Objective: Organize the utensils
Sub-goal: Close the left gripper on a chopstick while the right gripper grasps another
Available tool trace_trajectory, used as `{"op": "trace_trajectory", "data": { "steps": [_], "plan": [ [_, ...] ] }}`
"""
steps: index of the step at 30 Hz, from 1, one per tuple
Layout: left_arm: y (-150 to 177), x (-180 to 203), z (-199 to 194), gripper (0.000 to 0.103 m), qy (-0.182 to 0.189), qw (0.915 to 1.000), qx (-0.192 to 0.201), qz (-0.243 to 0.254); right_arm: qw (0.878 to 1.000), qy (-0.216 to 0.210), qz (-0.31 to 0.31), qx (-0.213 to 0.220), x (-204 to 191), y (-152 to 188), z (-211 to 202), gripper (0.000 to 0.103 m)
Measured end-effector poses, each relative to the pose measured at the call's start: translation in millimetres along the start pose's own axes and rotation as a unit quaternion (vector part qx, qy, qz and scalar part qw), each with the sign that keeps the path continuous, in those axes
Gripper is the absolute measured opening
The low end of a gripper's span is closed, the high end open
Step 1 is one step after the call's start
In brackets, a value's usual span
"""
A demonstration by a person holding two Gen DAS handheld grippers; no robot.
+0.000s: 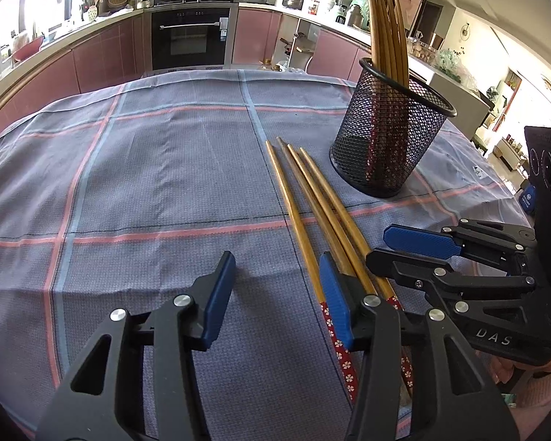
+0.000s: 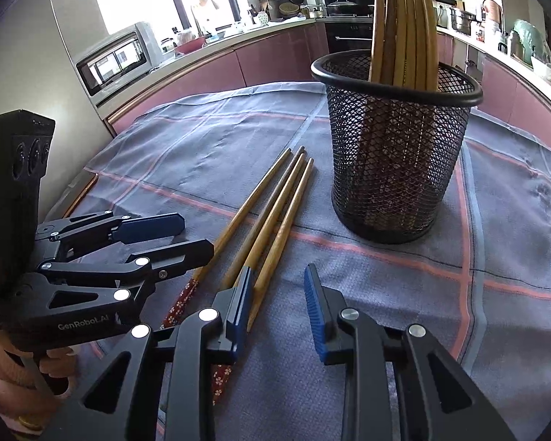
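Several wooden chopsticks (image 1: 312, 198) with red flowered handles lie side by side on the checked cloth, also in the right wrist view (image 2: 272, 217). A black mesh cup (image 1: 389, 136) behind them holds several more chopsticks upright (image 1: 385, 25); it also shows in the right wrist view (image 2: 396, 147). My left gripper (image 1: 275, 275) is open and empty, just left of the chopstick handles; it also shows in the right wrist view (image 2: 187, 235). My right gripper (image 2: 279, 286) is open and empty, just right of the chopsticks; it also shows in the left wrist view (image 1: 382, 246).
The table is covered by a grey-blue cloth (image 1: 147, 169) with pink and blue stripes. Behind it runs a kitchen counter with pink cabinets, an oven (image 1: 191, 36) and a small countertop oven (image 2: 117, 58). The cloth's edge falls away at the far side.
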State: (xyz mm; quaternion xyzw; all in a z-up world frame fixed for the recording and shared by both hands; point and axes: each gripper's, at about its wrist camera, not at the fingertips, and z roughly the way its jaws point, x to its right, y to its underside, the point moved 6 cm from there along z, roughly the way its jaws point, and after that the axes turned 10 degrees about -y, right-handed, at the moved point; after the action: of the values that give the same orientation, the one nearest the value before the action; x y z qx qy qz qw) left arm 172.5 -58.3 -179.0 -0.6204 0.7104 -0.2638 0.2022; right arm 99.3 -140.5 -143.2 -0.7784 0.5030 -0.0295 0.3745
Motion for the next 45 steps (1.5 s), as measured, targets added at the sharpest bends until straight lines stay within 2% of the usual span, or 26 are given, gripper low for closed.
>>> {"op": "trace_trajectory", "data": {
  "steps": [8, 14, 20, 26, 33, 45],
  "plan": [
    [-0.6, 4.8, 1.1, 0.046, -0.006, 0.9999, -0.001, 0.01, 1.0, 0.009, -0.003, -0.005, 1.2, -2.5, 1.6, 0.026],
    [-3.5, 7.3, 3.1, 0.042, -0.007, 0.9999, -0.002, 0.015, 1.0, 0.015, -0.004, -0.004, 2.6, -7.7, 6.6, 0.023],
    [-5.1, 8.7, 5.9, 0.039, -0.01, 0.9998, -0.004, 0.018, 1.0, 0.024, 0.001, -0.004, 6.2, -10.3, 8.3, 0.015],
    [-9.2, 10.9, 10.0, 0.03, -0.003, 0.9998, -0.009, 0.015, 1.0, 0.02, 0.017, 0.001, 12.6, -10.7, 6.5, 0.009],
    [-13.2, 9.9, 14.8, 0.01, 0.016, 0.9997, -0.019, -0.003, 0.999, -0.001, 0.043, 0.01, 17.9, -9.7, 4.1, 0.006],
    [-6.8, 6.4, 2.6, 0.008, 0.022, 0.9996, -0.012, -0.013, 0.999, -0.026, 0.03, 0.03, 8.0, -10.2, -14.1, 0.005]
  ]
}}
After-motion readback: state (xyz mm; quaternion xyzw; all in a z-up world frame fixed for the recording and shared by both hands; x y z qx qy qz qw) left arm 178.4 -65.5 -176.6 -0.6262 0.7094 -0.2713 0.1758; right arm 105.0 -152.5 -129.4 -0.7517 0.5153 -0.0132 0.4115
